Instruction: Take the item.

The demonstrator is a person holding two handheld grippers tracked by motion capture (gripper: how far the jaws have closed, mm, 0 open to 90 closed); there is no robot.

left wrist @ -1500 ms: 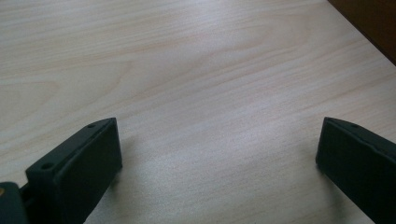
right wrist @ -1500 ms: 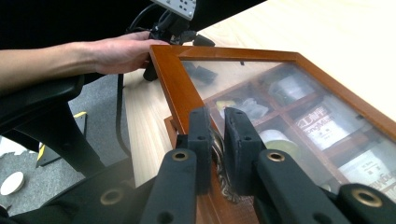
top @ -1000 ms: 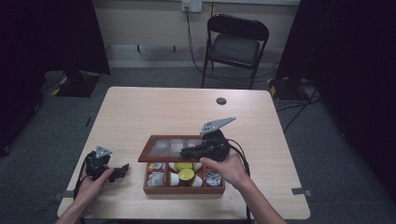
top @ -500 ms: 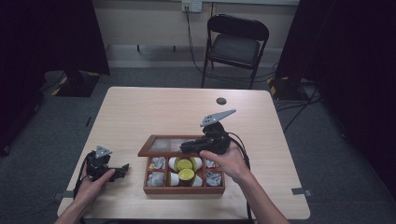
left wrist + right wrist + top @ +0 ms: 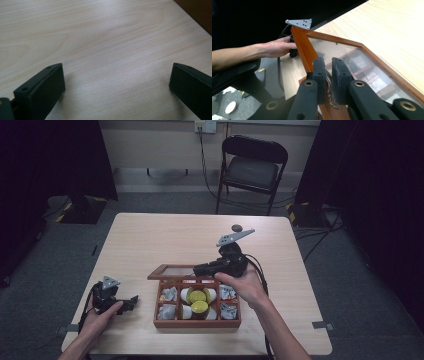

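Observation:
A wooden compartment box (image 5: 196, 322) stands near the table's front edge, holding yellow round pieces (image 5: 198, 296) and pale wrapped packets (image 5: 169, 294). Its glass-paned lid (image 5: 172, 270) is tilted up off the box. My right gripper (image 5: 197, 269) is shut on the lid's front frame. In the right gripper view the jaws (image 5: 328, 75) pinch the frame at a small metal clasp (image 5: 331, 96), with the glass lid (image 5: 352, 50) stretching away. My left gripper (image 5: 131, 301) rests on the table left of the box, open; in its own view the left gripper (image 5: 117, 85) has bare wood between the jaws.
A small dark round object (image 5: 236, 227) lies on the far part of the table (image 5: 150, 235). A black folding chair (image 5: 252, 167) stands beyond the far edge. The right gripper's cable (image 5: 260, 270) trails over the table to the right of the box.
The right gripper has risen and moved toward the far side with the lid's front edge, tilting the lid up higher and uncovering both rows of compartments. The left gripper has stayed put.

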